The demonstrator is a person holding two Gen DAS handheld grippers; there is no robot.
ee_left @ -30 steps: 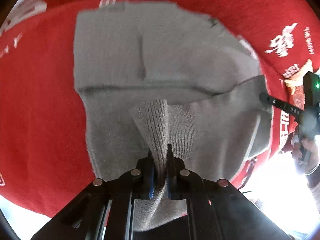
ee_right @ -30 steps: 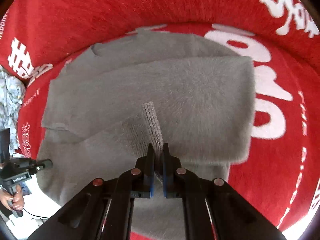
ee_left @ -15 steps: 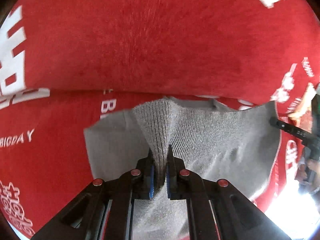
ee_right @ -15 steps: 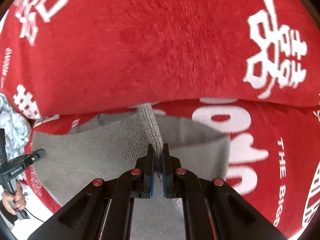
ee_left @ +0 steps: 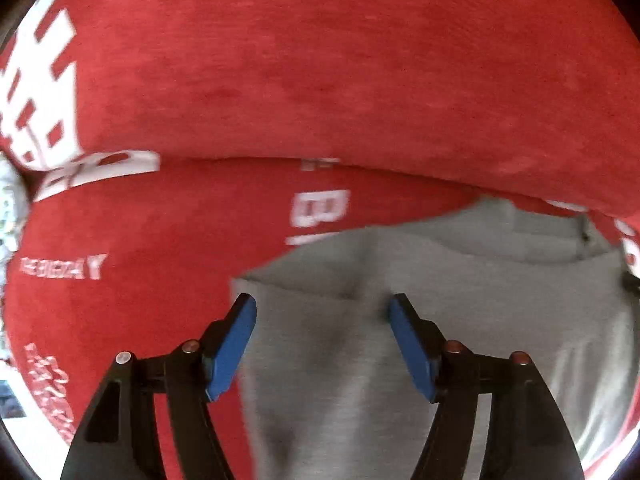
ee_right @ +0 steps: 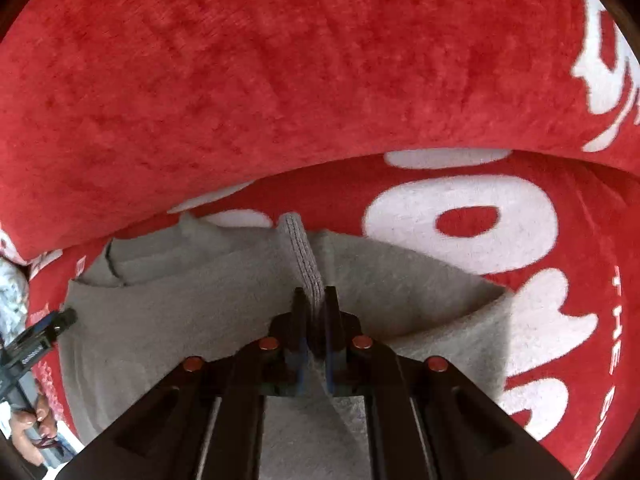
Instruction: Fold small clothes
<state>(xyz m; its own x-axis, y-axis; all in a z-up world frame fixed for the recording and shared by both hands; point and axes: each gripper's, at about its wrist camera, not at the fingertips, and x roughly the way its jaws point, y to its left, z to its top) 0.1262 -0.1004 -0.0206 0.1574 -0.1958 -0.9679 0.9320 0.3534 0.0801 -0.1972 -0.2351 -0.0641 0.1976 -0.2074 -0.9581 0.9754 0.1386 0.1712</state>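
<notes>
A small grey knit garment [ee_left: 460, 300] lies folded on a red plush cover. In the left wrist view my left gripper [ee_left: 322, 312] is open, its blue pads spread over the garment's near left corner, holding nothing. In the right wrist view my right gripper [ee_right: 316, 300] is shut on the garment's ribbed hem [ee_right: 302, 252], which stands up as a ridge between the fingers. The rest of the garment [ee_right: 192, 304] spreads left and right below it.
The red cover [ee_left: 320, 60] with white lettering [ee_right: 460, 220] rises like a backrest behind the garment. A pale patterned fabric [ee_right: 12, 292] sits at the far left. The other hand-held gripper [ee_right: 36, 344] shows at the left edge of the right wrist view.
My left gripper has opened and let go of the hem. Both grippers carried the hem forward over the garment, folding it; the right one stays shut on it.
</notes>
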